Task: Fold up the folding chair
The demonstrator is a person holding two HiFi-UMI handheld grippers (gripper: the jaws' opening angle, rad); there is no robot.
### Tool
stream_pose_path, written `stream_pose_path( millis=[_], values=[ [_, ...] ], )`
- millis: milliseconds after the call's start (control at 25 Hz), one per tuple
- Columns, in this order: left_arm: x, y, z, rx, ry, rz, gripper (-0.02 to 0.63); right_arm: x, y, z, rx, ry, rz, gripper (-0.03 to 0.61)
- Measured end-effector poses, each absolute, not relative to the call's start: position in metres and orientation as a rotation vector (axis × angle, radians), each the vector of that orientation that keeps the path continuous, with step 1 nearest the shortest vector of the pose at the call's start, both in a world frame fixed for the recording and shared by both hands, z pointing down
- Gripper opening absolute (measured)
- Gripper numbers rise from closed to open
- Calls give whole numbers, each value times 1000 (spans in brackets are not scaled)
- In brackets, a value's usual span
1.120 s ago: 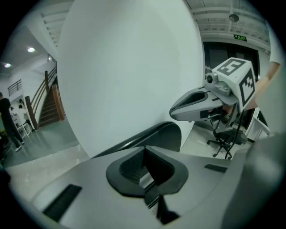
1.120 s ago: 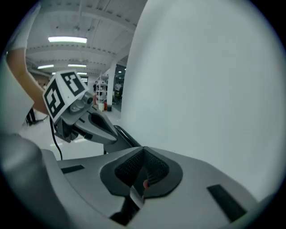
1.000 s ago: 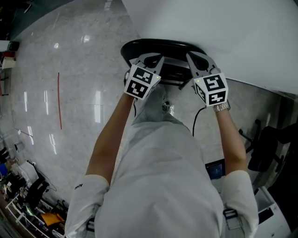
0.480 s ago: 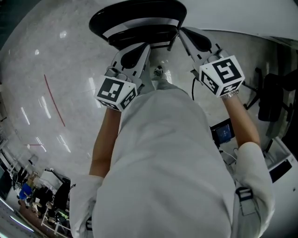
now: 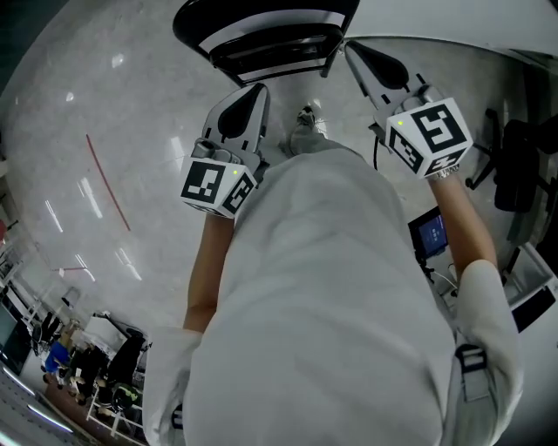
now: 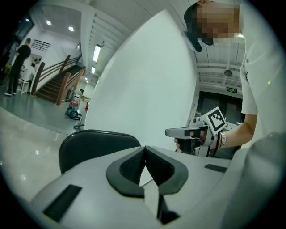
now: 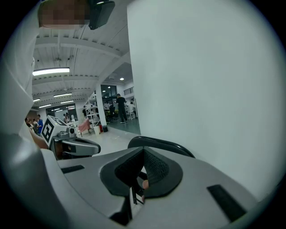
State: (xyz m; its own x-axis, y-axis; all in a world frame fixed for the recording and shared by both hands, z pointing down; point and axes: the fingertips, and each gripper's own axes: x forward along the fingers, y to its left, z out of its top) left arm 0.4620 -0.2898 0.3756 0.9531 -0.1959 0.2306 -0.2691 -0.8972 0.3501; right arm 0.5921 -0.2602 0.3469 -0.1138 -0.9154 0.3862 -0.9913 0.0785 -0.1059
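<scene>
The black folding chair (image 5: 261, 35) stands at the top of the head view, close to a white panel (image 5: 453, 26). Its dark curved back (image 6: 96, 145) fills the lower left of the left gripper view, and its rim (image 7: 161, 145) shows in the right gripper view. My left gripper (image 5: 253, 91) hangs below the chair, shut and empty, apart from it. My right gripper (image 5: 353, 50) is beside the chair's right edge, also shut with nothing between its jaws. Each gripper sees the other: the right gripper (image 6: 192, 133) and the left gripper (image 7: 76, 145).
A glossy pale floor (image 5: 113, 131) with a red line (image 5: 106, 183) spreads to the left. Black equipment and a small screen (image 5: 432, 235) stand at the right. Clutter and people show at the lower left (image 5: 78, 357). A staircase (image 6: 58, 82) rises far off.
Both grippers have drawn back from the chair's edge toward the person and risen a little. The left one has rolled. The chair now sits higher in the head view.
</scene>
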Motion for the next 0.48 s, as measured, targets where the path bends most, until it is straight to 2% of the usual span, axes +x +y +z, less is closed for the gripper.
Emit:
stream_pose_path(
  millis=[240,480],
  values=[
    [408,-284,367,2714,-507,228,12,541,-262,352,1942,-2205,599,5],
    [288,-303,344,2671,-808,160,12,421,-295,333,1793,-2361,588,5]
  ],
)
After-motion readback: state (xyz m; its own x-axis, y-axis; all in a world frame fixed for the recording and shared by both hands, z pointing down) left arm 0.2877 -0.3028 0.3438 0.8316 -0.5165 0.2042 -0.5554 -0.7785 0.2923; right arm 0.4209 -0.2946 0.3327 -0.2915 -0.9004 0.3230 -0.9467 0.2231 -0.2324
